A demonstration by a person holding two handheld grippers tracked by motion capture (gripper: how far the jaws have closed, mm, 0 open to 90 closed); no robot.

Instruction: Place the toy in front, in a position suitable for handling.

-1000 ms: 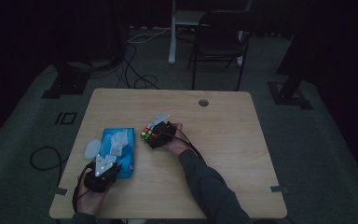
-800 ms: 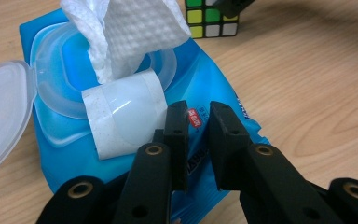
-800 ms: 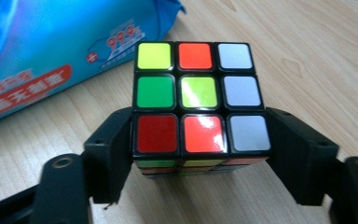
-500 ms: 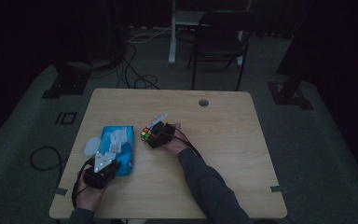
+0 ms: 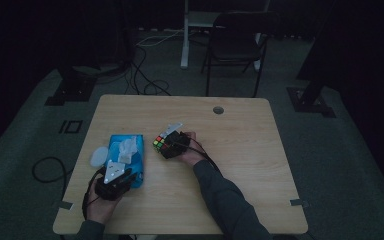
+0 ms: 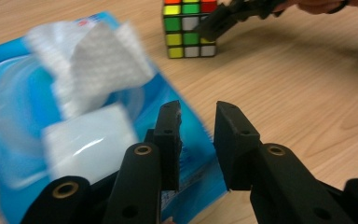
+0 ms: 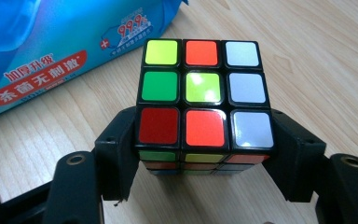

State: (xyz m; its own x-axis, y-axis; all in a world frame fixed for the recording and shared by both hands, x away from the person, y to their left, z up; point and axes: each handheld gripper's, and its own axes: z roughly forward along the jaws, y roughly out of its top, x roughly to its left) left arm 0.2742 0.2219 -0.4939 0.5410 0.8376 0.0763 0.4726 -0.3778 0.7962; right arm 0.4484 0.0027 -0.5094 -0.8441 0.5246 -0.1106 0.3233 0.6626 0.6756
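Observation:
A colour cube (image 7: pixel 204 88) stands on the wooden table (image 5: pixel 240 165), right of a blue wet-wipe pack (image 5: pixel 136 150). My right gripper (image 7: pixel 205 140) is shut on the cube, its pads pressing the two sides; its jaws have just been closing. The high view shows the right gripper (image 5: pixel 163 146) on the cube (image 5: pixel 158 144). My left gripper (image 6: pixel 198 114) hovers over the near right corner of the pack (image 6: pixel 9 93), jaws apart with nothing between them; they have just been opening. A white wipe (image 6: pixel 93 60) sticks up from the pack. The cube (image 6: pixel 189 30) lies beyond it.
A round white lid (image 5: pixel 99 156) lies left of the pack. A cable hole (image 5: pixel 218 109) is at the table's far edge. A dark chair (image 5: pixel 240 40), floor cables (image 5: pixel 145 75) and stand bases sit beyond the table.
Both hands stay where they were at the pack and the cube. Jaw motion is too small to make out in the high view.

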